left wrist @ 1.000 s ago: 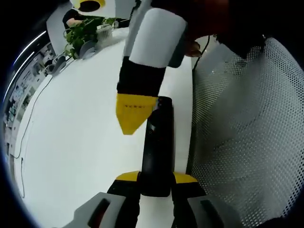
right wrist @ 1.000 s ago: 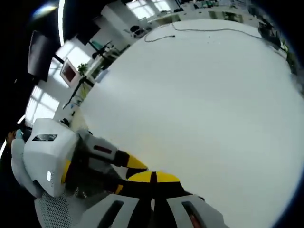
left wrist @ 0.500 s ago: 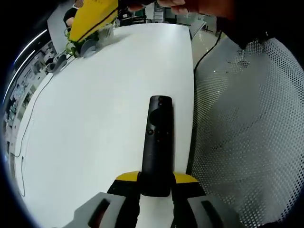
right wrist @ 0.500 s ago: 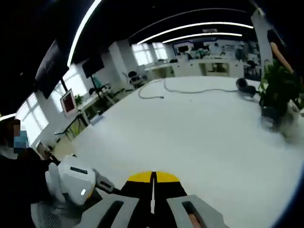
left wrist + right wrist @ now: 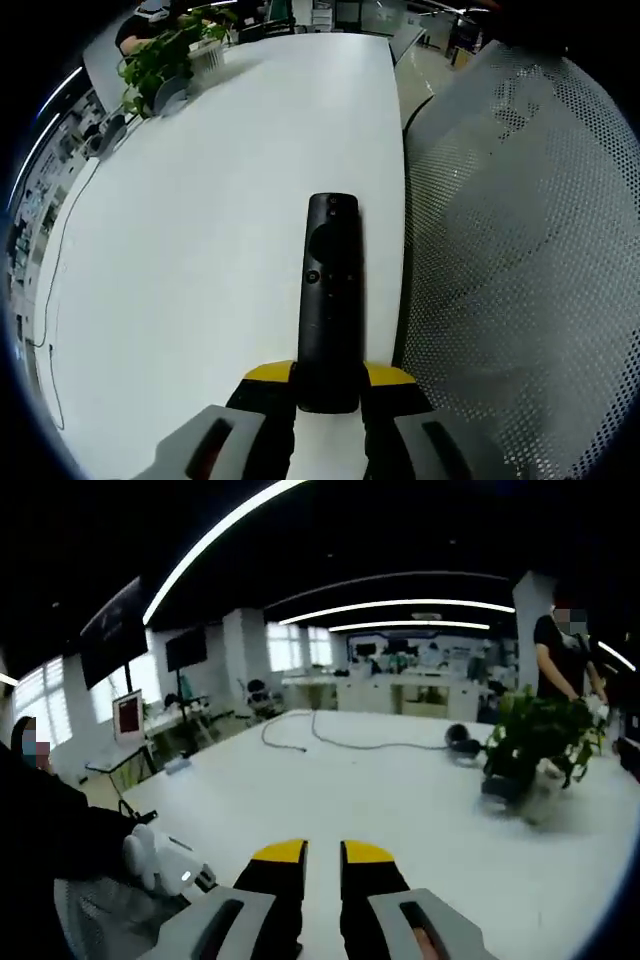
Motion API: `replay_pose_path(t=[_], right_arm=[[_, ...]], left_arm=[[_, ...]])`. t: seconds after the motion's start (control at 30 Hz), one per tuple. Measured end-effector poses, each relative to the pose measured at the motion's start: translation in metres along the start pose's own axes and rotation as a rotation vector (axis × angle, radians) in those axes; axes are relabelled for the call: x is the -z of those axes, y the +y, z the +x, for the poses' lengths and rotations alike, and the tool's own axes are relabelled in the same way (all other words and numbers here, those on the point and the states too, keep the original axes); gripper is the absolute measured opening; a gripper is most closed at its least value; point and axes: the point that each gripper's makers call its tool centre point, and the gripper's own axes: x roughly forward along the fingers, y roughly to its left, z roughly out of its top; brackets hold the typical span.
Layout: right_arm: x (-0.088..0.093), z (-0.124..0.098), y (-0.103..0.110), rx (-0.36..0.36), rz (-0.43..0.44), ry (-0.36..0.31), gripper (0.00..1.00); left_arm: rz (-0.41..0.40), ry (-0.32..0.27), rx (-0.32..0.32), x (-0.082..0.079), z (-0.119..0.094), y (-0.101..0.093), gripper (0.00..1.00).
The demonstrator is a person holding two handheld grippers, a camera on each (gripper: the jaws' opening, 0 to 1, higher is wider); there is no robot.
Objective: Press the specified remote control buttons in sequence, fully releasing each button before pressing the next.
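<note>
Left hand-held gripper (image 5: 328, 385): jaws pinch the near end of the black remote (image 5: 329, 300), one yellow tip each side. Prob. held this way to keep it steady & face-up, so the buttons point up for a press from above. Remote runs straight away from the jaws, far end w/ the round pad & small buttons out over the white counter (image 5: 200, 250); can't tell if it rests on the top or floats just above. It sits near the counter's right edge, beside a perforated mesh chair back (image 5: 520, 270).

Right hand-held gripper (image 5: 322, 855): jaws nearly together, thin gap, nothing between. Tips kept narrow, likely so they work as a single poking point for a button. It's level & aimed across the room, not at the remote, so no press on now; button looks fully released. Left hand-held gripper's white body (image 5: 165, 865) shows low left in right gripper view.

Farther out: potted plant (image 5: 535, 745) on counter, a loose cable (image 5: 330, 742) trailing across, a person (image 5: 565, 650) standing behind the plant, office desks & ceiling light strips beyond.
</note>
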Motion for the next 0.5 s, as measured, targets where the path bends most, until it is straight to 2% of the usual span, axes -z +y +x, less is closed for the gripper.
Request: replay_pose_path(t=[0.13,0.27,0.33,0.5], right_arm=[[-0.004,-0.015,-0.014,0.064,-0.006,-0.022,0.22],[-0.010,-0.027,-0.026,0.123,-0.005,-0.074,0.28],[-0.011,-0.031,-0.031,0.153,-0.022,-0.106,0.37],[-0.007,-0.040,-0.032,0.203,-0.060,-0.125,0.60]], left_arm=[[0.005,0.002,0.008,0.000,0.000,0.001,0.24],[0.006,-0.006,0.010,0.000,-0.001,0.001,0.24],[0.007,-0.010,0.013,0.000,-0.001,0.002,0.24],[0.001,0.004,0.027,-0.001,-0.001,0.007,0.24]])
